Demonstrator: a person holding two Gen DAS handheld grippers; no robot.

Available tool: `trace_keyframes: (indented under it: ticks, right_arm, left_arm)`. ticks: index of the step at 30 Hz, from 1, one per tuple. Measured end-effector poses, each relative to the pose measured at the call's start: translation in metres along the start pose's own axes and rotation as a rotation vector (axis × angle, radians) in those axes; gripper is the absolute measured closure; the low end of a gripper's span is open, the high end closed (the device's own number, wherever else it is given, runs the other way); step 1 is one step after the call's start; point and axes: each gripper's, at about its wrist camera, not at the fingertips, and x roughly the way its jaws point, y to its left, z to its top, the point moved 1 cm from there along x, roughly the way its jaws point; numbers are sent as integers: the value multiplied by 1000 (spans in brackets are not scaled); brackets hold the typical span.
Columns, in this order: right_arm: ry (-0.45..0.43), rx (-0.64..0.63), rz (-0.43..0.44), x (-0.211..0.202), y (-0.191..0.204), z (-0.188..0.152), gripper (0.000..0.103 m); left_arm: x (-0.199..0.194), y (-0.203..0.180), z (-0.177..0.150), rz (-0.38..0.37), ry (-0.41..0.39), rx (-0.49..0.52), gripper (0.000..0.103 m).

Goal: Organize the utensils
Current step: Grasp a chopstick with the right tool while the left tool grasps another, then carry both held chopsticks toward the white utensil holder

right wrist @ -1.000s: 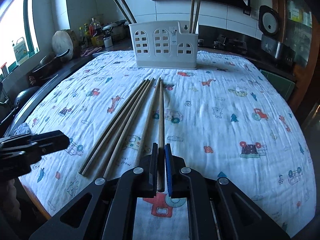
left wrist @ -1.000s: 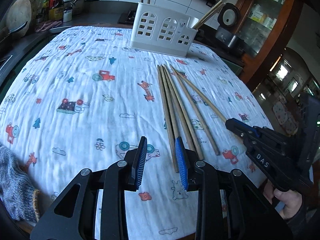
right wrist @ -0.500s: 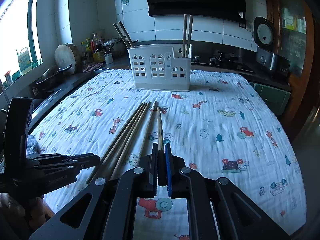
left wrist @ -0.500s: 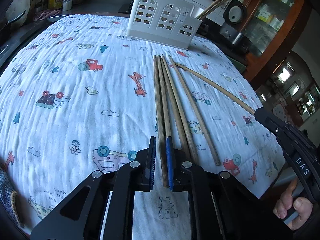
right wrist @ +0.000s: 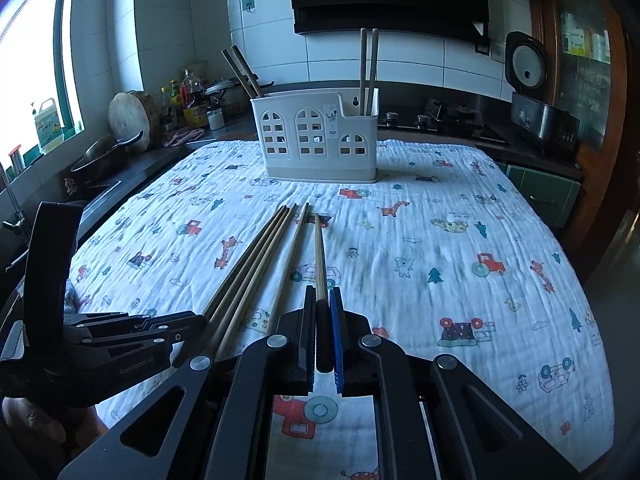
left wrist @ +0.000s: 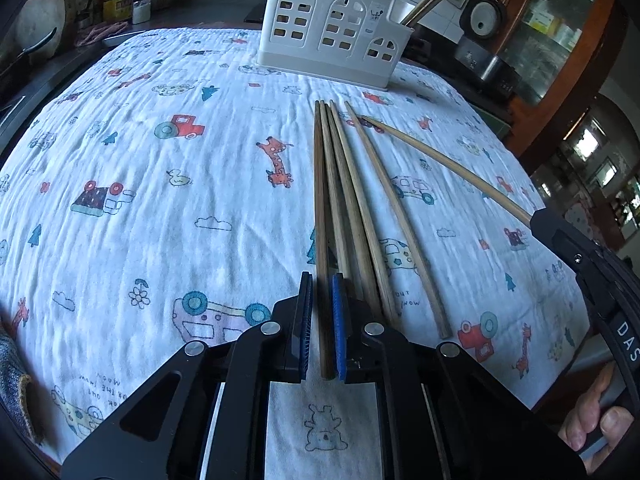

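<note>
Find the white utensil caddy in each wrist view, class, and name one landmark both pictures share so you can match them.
Left wrist view: the white utensil caddy stands at the top, right of centre, on the cloth's far edge.
Right wrist view: the caddy stands upper centre, chopsticks upright in its right compartment.
Shared landmark: the rice cooker at the upper right.

Four long brown wooden chopsticks (left wrist: 352, 216) lying side by side on the cartoon-print white cloth (left wrist: 168, 208), tips fanned toward a white plastic utensil caddy with arched cut-out windows (left wrist: 332, 32). A fifth, paler chopstick (left wrist: 448, 166) raised at an angle. Two chopstick pairs upright in the caddy.
</note>
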Motion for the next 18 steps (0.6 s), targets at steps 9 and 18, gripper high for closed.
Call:
trace_keyframes:
  ticks: [9, 18]
  right_arm:
    - [-4, -4, -1, 0, 0, 2, 96]
    - [-49, -33, -7, -17, 2, 17, 96]
  left_arm:
    - [2, -7, 1, 68, 13, 14, 94]
    - [-13, -4, 7, 45, -20, 41, 97]
